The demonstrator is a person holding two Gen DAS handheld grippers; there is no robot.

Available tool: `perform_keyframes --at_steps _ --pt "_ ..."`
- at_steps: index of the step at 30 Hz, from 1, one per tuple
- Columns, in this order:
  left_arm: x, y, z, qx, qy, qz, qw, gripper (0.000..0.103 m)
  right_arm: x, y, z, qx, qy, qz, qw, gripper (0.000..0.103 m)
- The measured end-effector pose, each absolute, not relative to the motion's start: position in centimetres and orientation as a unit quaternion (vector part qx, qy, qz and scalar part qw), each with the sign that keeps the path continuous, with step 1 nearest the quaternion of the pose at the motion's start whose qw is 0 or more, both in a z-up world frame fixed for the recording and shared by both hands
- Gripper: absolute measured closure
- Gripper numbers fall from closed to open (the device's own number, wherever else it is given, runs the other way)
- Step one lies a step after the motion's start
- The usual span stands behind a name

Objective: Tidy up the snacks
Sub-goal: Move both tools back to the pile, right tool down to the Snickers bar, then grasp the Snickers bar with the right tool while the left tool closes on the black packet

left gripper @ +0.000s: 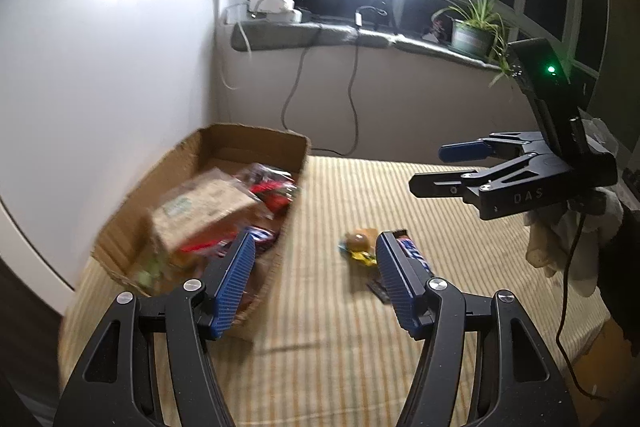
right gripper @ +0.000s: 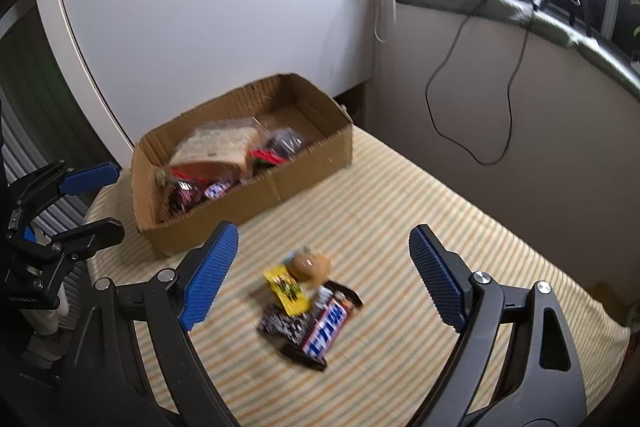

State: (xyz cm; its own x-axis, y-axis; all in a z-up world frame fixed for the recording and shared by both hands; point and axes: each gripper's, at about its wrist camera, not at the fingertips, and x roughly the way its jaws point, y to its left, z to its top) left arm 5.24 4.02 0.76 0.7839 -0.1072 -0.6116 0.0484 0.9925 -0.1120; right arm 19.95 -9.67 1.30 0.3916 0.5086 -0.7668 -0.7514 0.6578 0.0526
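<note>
While both hand-held grippers hang apart and empty, I list what remains. Item one: cardboard box (right gripper: 248,187) on the striped surface (right gripper: 420,195), already holding several packets. Item two: loose pile just ahead of the right hand-held gripper (right gripper: 320,275): chocolate bar (right gripper: 326,333), yellow sweet (right gripper: 288,289), round brown snack (right gripper: 308,265), dark packet (right gripper: 280,325). Left hand-held gripper (left gripper: 316,279) sits beside the box's near wall. My advice: straddle the chocolate bar across its narrow width, lower squarely, close gently to spare neighbours.

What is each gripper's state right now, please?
Left gripper: open, holding nothing.
Right gripper: open, holding nothing.
</note>
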Motion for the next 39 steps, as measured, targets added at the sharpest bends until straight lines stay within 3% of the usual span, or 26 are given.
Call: perform_keyframes --at_steps 11,18,26,39 --pt "6.0 0.7 -2.4 -0.049 0.369 -0.085 0.924 0.041 20.0 -12.7 -2.3 -0.131 0.44 0.383 0.802 0.013" --pt "7.2 -1.2 -4.6 -0.042 0.404 -0.119 0.906 0.054 20.3 -13.2 -5.5 -0.091 0.483 0.381 0.783 0.014" --pt "9.1 -1.7 -6.4 -0.033 0.428 -0.134 0.893 0.061 20.9 -12.5 -7.7 -0.07 0.526 0.386 0.754 0.045" --pt "11.3 -3.1 -8.0 0.017 0.448 -0.158 0.88 0.061 22.2 -10.4 -8.7 -0.103 0.544 0.371 0.746 0.064"
